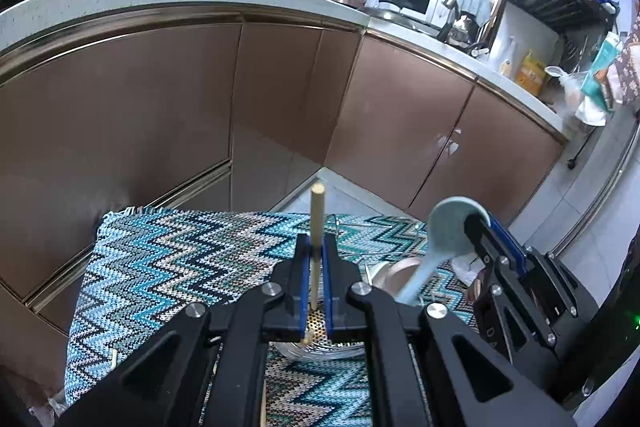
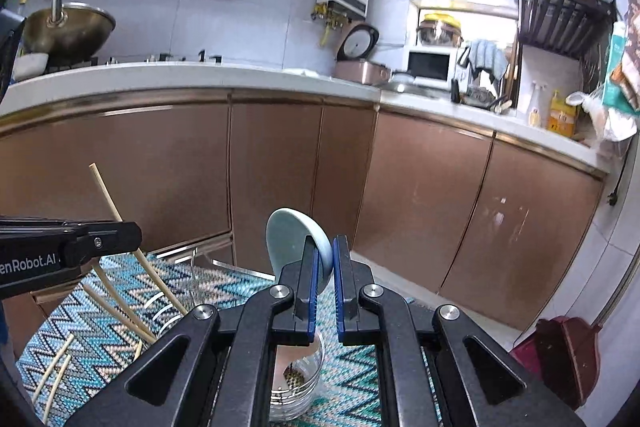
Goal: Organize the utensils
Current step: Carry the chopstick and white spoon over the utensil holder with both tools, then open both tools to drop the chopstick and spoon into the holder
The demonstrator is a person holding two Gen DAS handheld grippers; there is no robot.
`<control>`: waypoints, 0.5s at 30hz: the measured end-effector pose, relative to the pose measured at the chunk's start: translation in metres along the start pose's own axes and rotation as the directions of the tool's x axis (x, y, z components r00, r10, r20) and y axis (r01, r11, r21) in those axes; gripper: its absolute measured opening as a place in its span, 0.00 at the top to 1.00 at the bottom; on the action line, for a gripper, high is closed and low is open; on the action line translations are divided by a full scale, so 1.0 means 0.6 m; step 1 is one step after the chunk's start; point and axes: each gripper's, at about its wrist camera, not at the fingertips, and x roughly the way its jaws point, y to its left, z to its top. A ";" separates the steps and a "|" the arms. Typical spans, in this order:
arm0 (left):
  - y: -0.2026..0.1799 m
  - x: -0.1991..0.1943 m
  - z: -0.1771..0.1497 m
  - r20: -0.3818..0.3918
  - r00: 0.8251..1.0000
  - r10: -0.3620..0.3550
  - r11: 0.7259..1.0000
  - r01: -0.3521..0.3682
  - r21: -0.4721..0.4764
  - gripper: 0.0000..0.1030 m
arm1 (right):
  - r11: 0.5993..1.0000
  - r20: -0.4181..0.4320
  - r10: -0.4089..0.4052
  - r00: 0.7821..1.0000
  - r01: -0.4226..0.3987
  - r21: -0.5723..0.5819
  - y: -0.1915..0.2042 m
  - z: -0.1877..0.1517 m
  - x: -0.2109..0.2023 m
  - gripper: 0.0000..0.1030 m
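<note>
In the left wrist view my left gripper (image 1: 316, 241) is shut on a pale wooden chopstick (image 1: 318, 211) that stands nearly upright. Its lower end hangs over a clear glass holder (image 1: 340, 349) with a perforated bottom. To the right, my right gripper (image 1: 480, 227) is shut on a pale blue ceramic spoon (image 1: 450, 227), whose handle slants down toward a pinkish cup (image 1: 400, 265). In the right wrist view the right gripper (image 2: 325, 243) clamps the spoon's bowl (image 2: 290, 239) above a glass holder (image 2: 300, 387). The left gripper (image 2: 130, 231) holds its chopstick (image 2: 105, 191) at the left.
A zigzag blue cloth (image 1: 180, 267) covers the small table. Several loose chopsticks (image 2: 56, 371) lie on the cloth (image 2: 100, 339) at the left. Brown cabinet doors (image 2: 280, 167) and a white counter (image 2: 200, 71) stand beyond the table's far edge. A dark red dustpan (image 2: 560, 359) sits on the floor at right.
</note>
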 end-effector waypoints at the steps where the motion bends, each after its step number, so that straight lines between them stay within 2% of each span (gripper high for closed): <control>1: 0.000 0.001 -0.002 -0.002 1.000 -0.001 1.000 0.001 0.003 0.95 | 1.000 -0.009 0.004 1.000 -0.004 0.003 0.001 -0.005 0.004 0.91; 9: -0.014 -0.016 -0.014 0.008 1.000 -0.013 0.998 0.013 0.054 0.92 | 0.998 -0.015 0.050 0.999 -0.049 0.051 -0.010 -0.018 -0.015 0.70; 13: -0.019 -0.038 -0.021 0.029 0.999 -0.030 0.998 0.029 0.058 0.76 | 0.997 -0.004 0.049 0.999 -0.049 0.065 -0.022 -0.022 -0.050 0.61; 15: -0.019 -0.055 -0.025 0.053 0.998 -0.030 0.998 0.027 0.061 0.72 | 0.995 0.000 0.049 0.999 -0.049 0.086 -0.032 -0.028 -0.072 0.55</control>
